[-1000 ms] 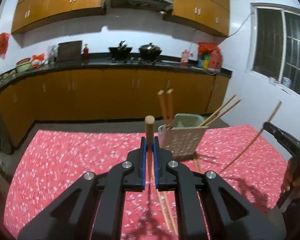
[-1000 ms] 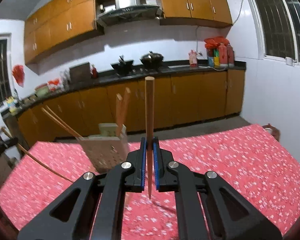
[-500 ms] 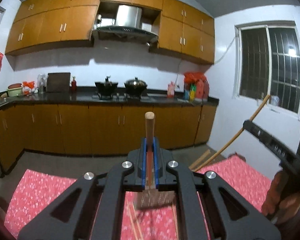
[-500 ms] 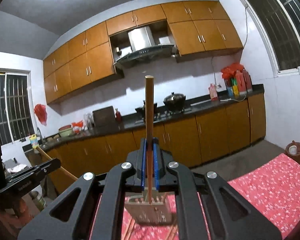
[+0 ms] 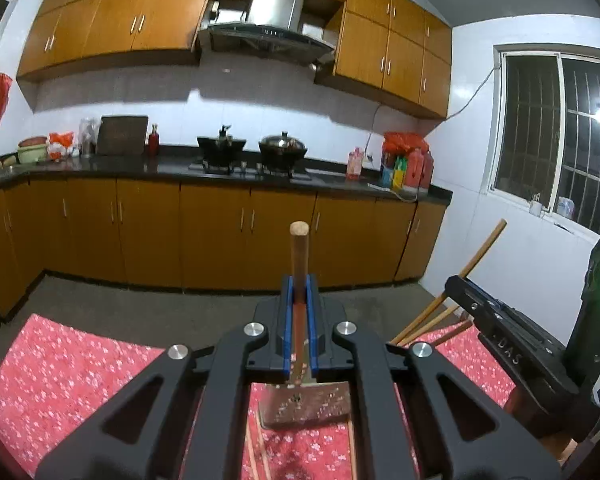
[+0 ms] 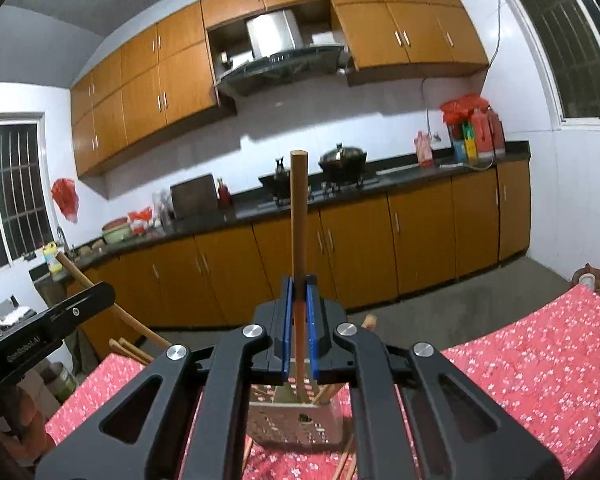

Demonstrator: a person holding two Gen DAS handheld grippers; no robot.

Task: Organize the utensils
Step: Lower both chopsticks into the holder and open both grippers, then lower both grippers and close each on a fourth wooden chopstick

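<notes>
My left gripper [image 5: 299, 284] is shut on a wooden chopstick [image 5: 299, 252] that stands upright, its lower end at the perforated utensil holder [image 5: 306, 406] just below the jaws. My right gripper [image 6: 299, 284] is shut on another wooden chopstick [image 6: 299, 216], also upright, its lower end inside the same holder [image 6: 296, 420]. The right gripper also shows in the left wrist view [image 5: 512, 344] with its chopstick slanting up. Several chopsticks lean out of the holder [image 6: 134, 350].
The holder stands on a table with a red flowered cloth [image 5: 68, 376], [image 6: 540, 368]. Loose chopsticks [image 5: 256, 452] lie on the cloth near the holder. Beyond are orange kitchen cabinets [image 5: 220, 232] and a dark counter with pots [image 5: 282, 146].
Both grippers have tilted upward and moved in over the holder, each still holding its chopstick. The holder now sits directly under the jaws in both views.
</notes>
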